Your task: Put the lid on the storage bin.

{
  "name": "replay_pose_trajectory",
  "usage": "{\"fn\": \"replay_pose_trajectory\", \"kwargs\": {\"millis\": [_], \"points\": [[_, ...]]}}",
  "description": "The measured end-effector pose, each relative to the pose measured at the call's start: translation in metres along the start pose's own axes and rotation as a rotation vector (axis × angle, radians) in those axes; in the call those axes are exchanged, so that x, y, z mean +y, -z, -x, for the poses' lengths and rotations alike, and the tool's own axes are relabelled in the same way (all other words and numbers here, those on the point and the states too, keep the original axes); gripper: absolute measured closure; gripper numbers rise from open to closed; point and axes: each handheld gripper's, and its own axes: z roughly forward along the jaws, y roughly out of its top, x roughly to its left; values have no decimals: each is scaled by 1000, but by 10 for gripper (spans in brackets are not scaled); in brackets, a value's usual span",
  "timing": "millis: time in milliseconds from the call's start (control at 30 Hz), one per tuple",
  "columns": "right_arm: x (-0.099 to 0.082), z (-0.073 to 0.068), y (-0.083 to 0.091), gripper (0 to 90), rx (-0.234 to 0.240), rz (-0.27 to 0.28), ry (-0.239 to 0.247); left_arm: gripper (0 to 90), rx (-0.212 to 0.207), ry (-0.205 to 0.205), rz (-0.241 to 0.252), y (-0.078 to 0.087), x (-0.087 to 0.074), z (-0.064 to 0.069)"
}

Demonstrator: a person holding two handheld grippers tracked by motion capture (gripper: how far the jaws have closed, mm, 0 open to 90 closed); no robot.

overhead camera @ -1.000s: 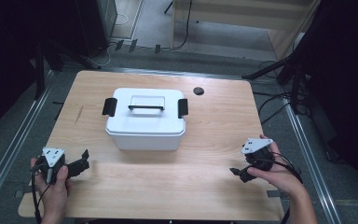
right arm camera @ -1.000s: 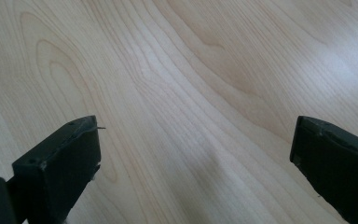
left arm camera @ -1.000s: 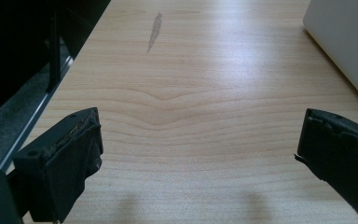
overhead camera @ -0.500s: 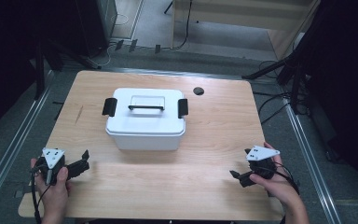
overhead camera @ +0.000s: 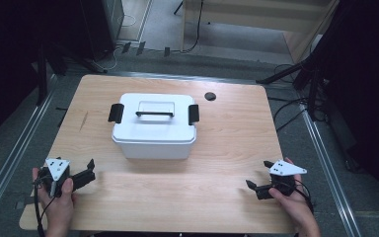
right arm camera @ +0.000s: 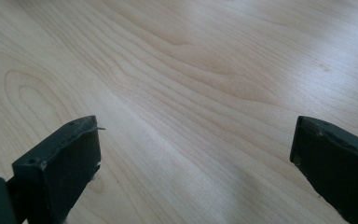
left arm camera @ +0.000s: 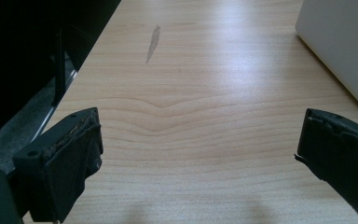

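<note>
A white lidded box [overhead camera: 154, 126] with a black top handle and black side latches stands at the middle of the wooden table [overhead camera: 227, 143]. My left gripper [overhead camera: 88, 171] is held low near the front left corner, open, with bare wood between its jaws. In the left gripper view [left arm camera: 196, 154] the jaws stand wide apart and a corner of the box [left arm camera: 345, 42] shows at the upper right. My right gripper [overhead camera: 259, 174] is open near the front right corner. The right gripper view [right arm camera: 193, 158] has plain tabletop between its jaws.
A small black round spot [overhead camera: 210, 96] lies on the table behind the box to the right. A dark streak [left arm camera: 153, 42] marks the wood at the left. Metal rails [overhead camera: 15, 158] run along both sides, and cables [overhead camera: 288, 111] lie on the floor at the right.
The right gripper has drifted slightly to the right and toward the table's front edge. The left gripper and the box have stayed where they were.
</note>
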Motion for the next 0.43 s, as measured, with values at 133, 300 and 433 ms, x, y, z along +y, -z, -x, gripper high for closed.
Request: {"fn": "replay_pose_trajectory", "kwargs": {"millis": [133, 300, 433], "points": [[-6, -1, -4, 13, -4, 41, -22, 6, 9, -1, 5, 0, 0, 1], [-6, -5, -6, 13, -4, 63, -16, 6, 20, -3, 0, 1, 0, 1], [-7, -5, -8, 13, -9, 60, -21, 6, 19, 0, -4, 1, 0, 1]]}}
